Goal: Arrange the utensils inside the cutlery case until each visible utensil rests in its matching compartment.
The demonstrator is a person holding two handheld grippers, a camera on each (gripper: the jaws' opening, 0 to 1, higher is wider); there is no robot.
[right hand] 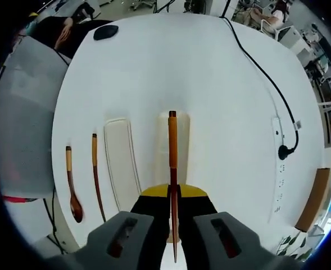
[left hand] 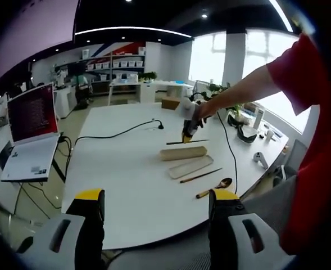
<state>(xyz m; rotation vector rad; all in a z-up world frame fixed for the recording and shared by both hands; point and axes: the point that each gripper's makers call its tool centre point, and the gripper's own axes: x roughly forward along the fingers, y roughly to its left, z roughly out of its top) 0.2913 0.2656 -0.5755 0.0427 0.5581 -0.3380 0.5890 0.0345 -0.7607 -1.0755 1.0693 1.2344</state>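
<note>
- Right gripper, grey body with yellow-tipped black jaws — jaws clenched on a slim brown wooden chopstick. In the right gripper view the stick runs straight up the middle, its paler end over the beige oblong cutlery case base; whether it touches the case cannot be told.
- Same view: flat cream-white case lid lies just beside the base, on the left, long sides parallel.
- Left of the lid, a second dark brown chopstick rests on the round white table; further left, a dark wooden spoon with a pale handle end, bowl toward the table edge. Both lie apart from the case, outside it.
- A black cable crosses the table to a black plug near a white power strip at the right edge.
- Left gripper: jaws released, wide apart, nothing between them, held back near the table edge.
- Left gripper view: the right gripper appears across the table, in a person's hand, red sleeve above. The chopstick it holds sits level just over the case base.
- Nearer in that view: lid, then loose chopstick, then spoon.
- An open white laptop with a dark red screen sits on a separate desk to the left.
</note>
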